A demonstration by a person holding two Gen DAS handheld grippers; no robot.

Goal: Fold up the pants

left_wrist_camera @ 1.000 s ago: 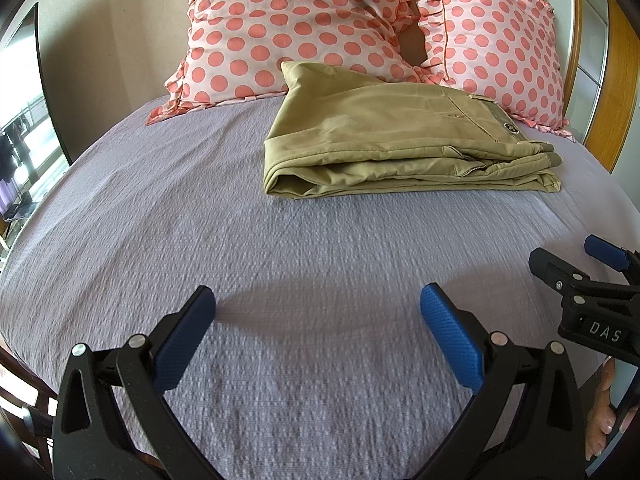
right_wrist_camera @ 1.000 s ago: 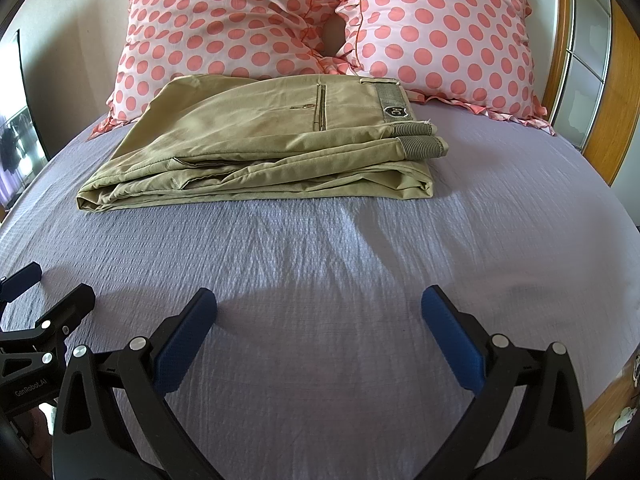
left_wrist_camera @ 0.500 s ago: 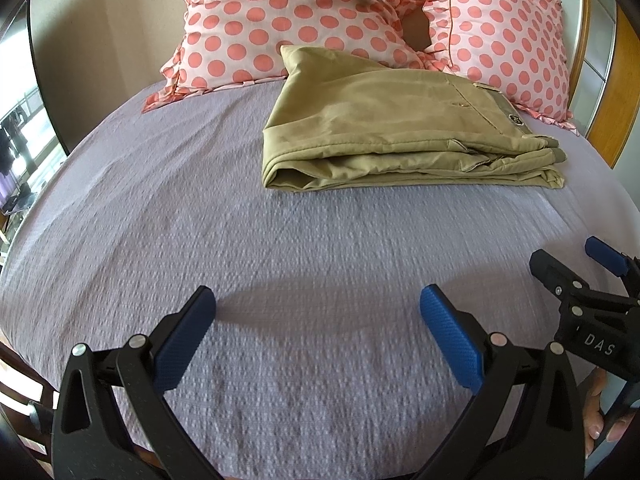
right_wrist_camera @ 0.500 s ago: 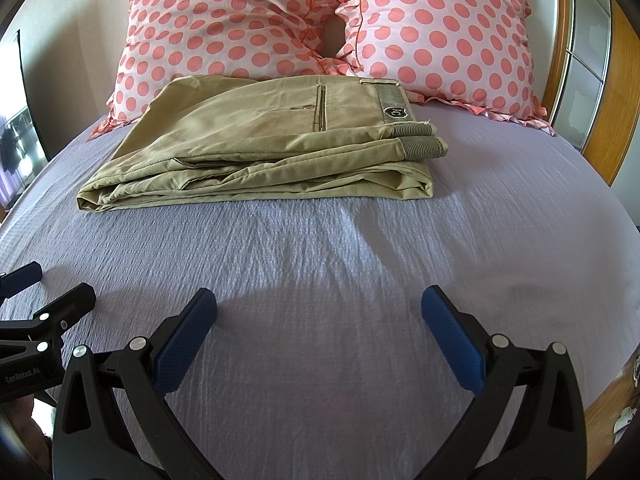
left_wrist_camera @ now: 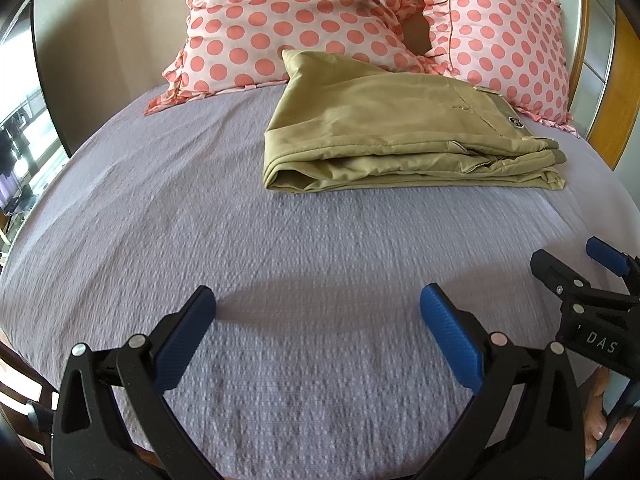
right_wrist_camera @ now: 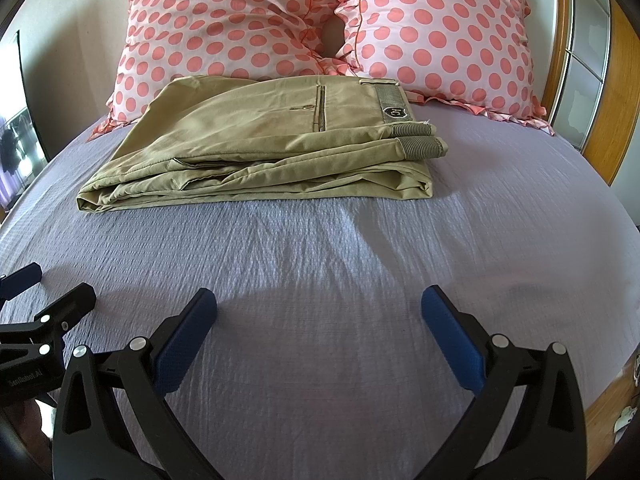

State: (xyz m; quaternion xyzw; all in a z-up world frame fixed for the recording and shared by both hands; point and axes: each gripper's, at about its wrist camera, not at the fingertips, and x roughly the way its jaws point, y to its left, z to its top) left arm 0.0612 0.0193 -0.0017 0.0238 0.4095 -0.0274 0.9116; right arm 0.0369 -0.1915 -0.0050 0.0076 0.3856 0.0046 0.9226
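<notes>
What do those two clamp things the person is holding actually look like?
Each tool, left and right, is a black plastic frame with silver rivets and two angled fingers tipped with ribbed blue pads. White lettering sits on the bodies, "DAS" on the right one. No cables or sleeves show.

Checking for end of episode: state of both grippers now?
Left gripper: open, holding nothing, above the bedsheet.
Right gripper: open, holding nothing; the folded pants lie untouched ahead.

Khaki pants [right_wrist_camera: 260, 148]; pink pillows [right_wrist_camera: 224, 28] with coral polka dots; lilac textured bedspread [right_wrist_camera: 320, 264]; blue-padded black tools.
</notes>
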